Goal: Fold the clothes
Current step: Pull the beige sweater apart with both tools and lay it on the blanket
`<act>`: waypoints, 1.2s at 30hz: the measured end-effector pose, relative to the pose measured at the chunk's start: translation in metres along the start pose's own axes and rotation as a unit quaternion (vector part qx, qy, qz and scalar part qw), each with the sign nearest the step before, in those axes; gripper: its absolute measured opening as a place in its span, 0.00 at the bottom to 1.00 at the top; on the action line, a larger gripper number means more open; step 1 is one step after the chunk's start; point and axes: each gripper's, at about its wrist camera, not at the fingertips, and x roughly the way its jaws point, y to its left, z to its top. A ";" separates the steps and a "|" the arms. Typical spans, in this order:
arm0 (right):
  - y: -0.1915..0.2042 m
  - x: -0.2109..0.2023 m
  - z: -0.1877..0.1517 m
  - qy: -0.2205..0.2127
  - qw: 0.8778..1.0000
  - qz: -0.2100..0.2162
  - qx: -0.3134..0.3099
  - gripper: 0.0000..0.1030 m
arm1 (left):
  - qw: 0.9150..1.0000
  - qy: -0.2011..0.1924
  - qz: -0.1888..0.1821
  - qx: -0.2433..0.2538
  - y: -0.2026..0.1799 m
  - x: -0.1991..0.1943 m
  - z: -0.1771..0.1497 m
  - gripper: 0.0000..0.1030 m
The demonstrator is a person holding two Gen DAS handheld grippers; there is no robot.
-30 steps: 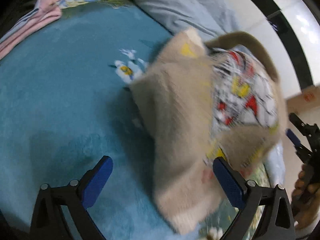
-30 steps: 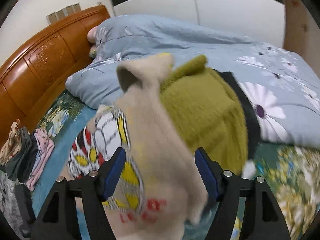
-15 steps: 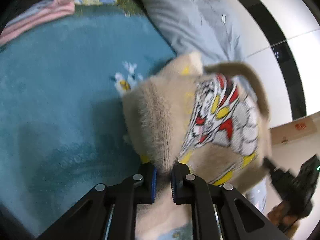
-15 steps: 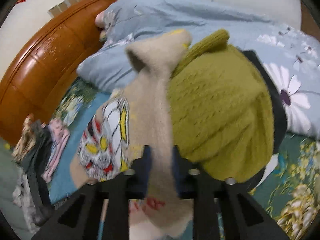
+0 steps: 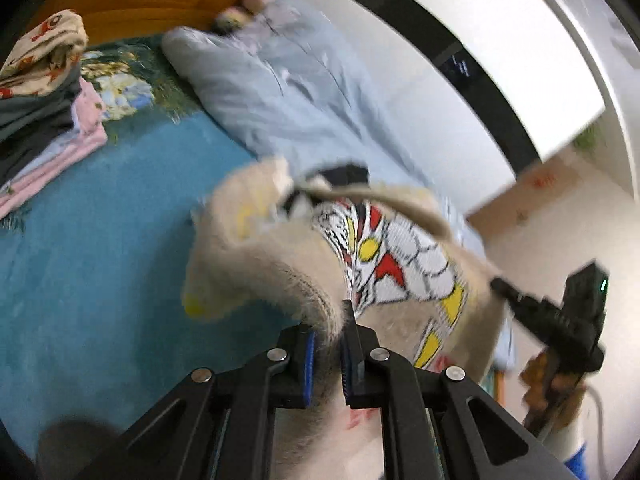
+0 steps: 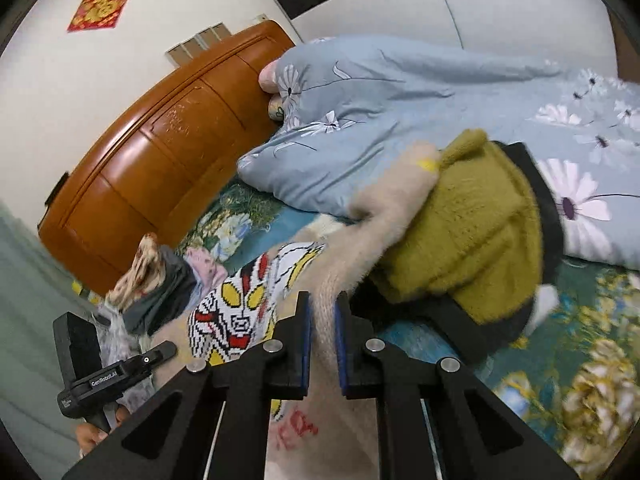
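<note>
Beige, fuzzy knit in the left wrist view: sweater with a red, yellow and white cartoon face on its chest, lifted above the teal blanket and hanging between the two tools. Left gripper pressed together on a thick furry fold of the sweater, pile bulging out above the blue pads. Right gripper seen at the far side, black and blurred; impossible to tell from here how its jaws stand. Folded pile of clothes well apart at the upper left, grey floral duvet behind.

Same sweater from the right wrist view, stretched forward along the tool, one sleeve end resting on an olive-green knit lying near the duvet. Right gripper pinching a narrow ridge of beige knit, fingers nearly closed. Left gripper low at the left, tips hidden behind the cloth. Wooden headboard beyond.

Likely soft, limp and light, stretchy rather than stiff; bound to sag and swing between the two holds, though the fuzzy pile probably grips well against the pads. Best held at shoulders or hem corners, where ribbing and seams give a firmer edge than a bunched mid-panel fold.
</note>
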 end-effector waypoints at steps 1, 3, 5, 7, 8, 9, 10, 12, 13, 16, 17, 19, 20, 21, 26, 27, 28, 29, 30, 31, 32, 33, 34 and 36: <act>-0.007 -0.002 -0.016 0.009 1.000 -0.007 0.010 0.10 | 1.000 0.024 0.011 0.010 -0.001 0.012 -0.012 0.10; -0.025 -0.001 -0.051 0.031 0.998 -0.020 0.043 0.10 | 0.997 0.068 0.029 0.024 -0.003 0.035 -0.037 0.10; -0.044 0.000 -0.086 0.053 0.995 -0.033 0.076 0.10 | 0.994 0.099 0.038 0.030 -0.003 0.050 -0.056 0.10; -0.063 0.002 -0.121 0.075 0.990 -0.045 0.108 0.10 | 0.990 0.122 0.050 0.045 -0.008 0.062 -0.069 0.10; -0.072 0.002 -0.139 0.086 0.987 -0.051 0.124 0.10 | 0.989 0.131 0.054 0.051 -0.011 0.067 -0.073 0.10; -0.082 0.003 -0.157 0.096 0.984 -0.058 0.141 0.10 | 0.987 0.139 0.057 0.057 -0.013 0.071 -0.076 0.10; -0.091 0.004 -0.174 0.107 0.980 -0.064 0.157 0.10 | 0.986 0.144 0.057 0.060 -0.015 0.074 -0.080 0.11; -0.110 0.005 -0.210 0.129 0.971 -0.076 0.189 0.10 | 0.985 0.152 0.058 0.062 -0.017 0.079 -0.084 0.11; -0.116 0.007 -0.221 0.137 0.967 -0.082 0.199 0.10 | 0.984 0.156 0.060 0.060 -0.015 0.083 -0.084 0.11; -0.127 0.013 -0.240 0.157 0.959 -0.089 0.219 0.10 | 0.983 0.168 0.062 0.043 -0.009 0.087 -0.084 0.16; -0.130 0.014 -0.244 0.164 0.958 -0.092 0.218 0.10 | 0.982 0.172 0.064 0.032 -0.005 0.088 -0.082 0.23; -0.136 0.017 -0.247 0.172 0.956 -0.091 0.217 0.10 | 0.981 0.183 0.067 0.010 0.003 0.089 -0.078 0.33; -0.138 0.017 -0.245 0.173 0.956 -0.087 0.220 0.10 | 0.980 0.188 0.065 0.000 0.007 0.090 -0.075 0.39; -0.139 0.016 -0.244 0.174 0.956 -0.085 0.223 0.10 | 0.980 0.189 0.060 -0.011 0.010 0.088 -0.072 0.41; -0.126 0.026 -0.212 0.162 0.967 -0.114 0.159 0.16 | 0.986 0.153 0.060 -0.043 0.023 0.077 -0.042 0.59; -0.123 0.031 -0.204 0.156 0.970 -0.122 0.143 0.25 | 0.986 0.142 0.071 -0.046 0.027 0.082 -0.033 0.61; -0.119 0.035 -0.196 0.150 0.972 -0.130 0.128 0.30 | 0.986 0.134 0.085 -0.054 0.031 0.089 -0.023 0.64; -0.116 0.040 -0.187 0.145 0.973 -0.138 0.112 0.40 | 0.985 0.127 0.101 -0.064 0.034 0.096 -0.011 0.64; -0.112 0.044 -0.179 0.139 0.975 -0.146 0.096 0.46 | 0.983 0.119 0.117 -0.074 0.037 0.104 0.000 0.64; -0.109 0.049 -0.171 0.133 0.976 -0.154 0.080 0.47 | 0.981 0.111 0.133 -0.083 0.040 0.111 0.011 0.64; -0.106 0.053 -0.163 0.127 0.977 -0.162 0.064 0.47 | 0.980 0.109 0.141 -0.085 0.041 0.119 0.021 0.64; -0.102 0.058 -0.155 0.120 0.977 -0.170 0.049 0.47 | 0.979 0.109 0.147 -0.084 0.040 0.128 0.029 0.64; -0.099 0.063 -0.147 0.114 0.977 -0.177 0.033 0.47 | 0.978 0.111 0.157 -0.077 0.040 0.138 0.038 0.64; -0.089 0.088 -0.136 0.121 0.974 -0.189 -0.006 0.48 | 0.974 0.115 0.183 -0.060 0.038 0.157 0.053 0.64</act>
